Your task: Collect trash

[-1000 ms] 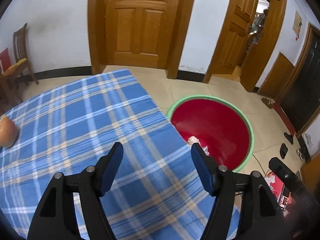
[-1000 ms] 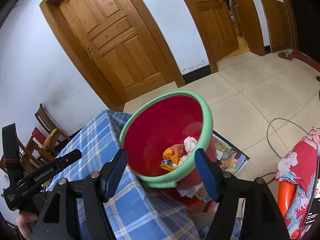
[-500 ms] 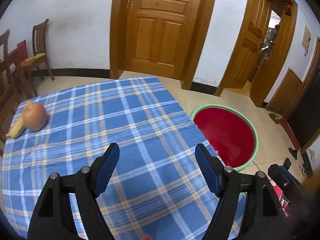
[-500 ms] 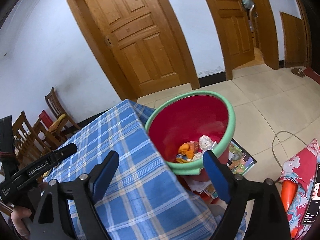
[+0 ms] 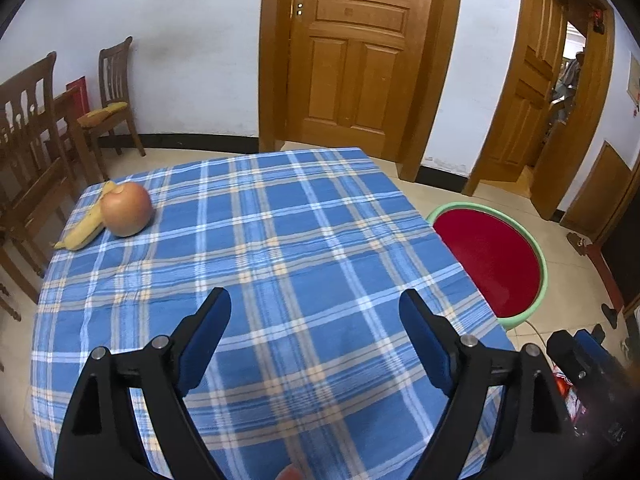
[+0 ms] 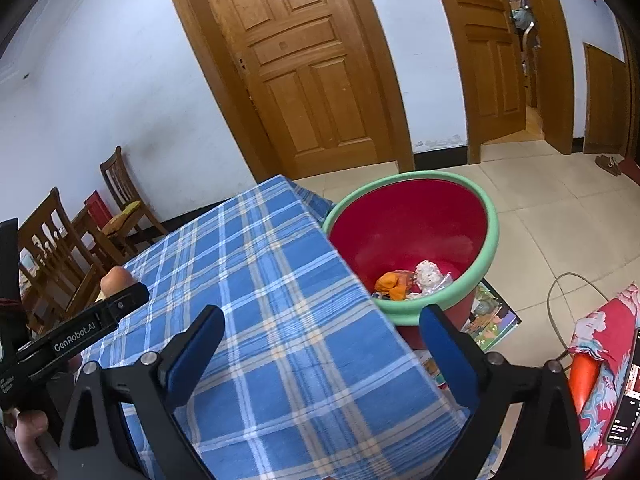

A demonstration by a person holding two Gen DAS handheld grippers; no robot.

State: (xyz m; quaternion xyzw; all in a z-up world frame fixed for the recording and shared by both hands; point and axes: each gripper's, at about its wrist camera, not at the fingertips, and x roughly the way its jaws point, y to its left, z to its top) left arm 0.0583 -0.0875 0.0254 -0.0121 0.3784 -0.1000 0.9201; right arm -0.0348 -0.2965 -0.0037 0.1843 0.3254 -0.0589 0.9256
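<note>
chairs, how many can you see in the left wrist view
3: one chair against the far wall, two nearer chairs cut by the left edge. More may be hidden there.

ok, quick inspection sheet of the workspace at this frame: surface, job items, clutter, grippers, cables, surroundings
Surface: blue plaid tablecloth on the table.
Job's things: red bin with green rim on the floor beside the table, orange and white trash inside.
Clutter: apple touching banana, far left corner.
Grippers: left gripper and right gripper open, jaws just widened, nothing between them.
Cables: grey cable on the floor.
Surroundings: wooden doors, chairs, tiled floor.
</note>
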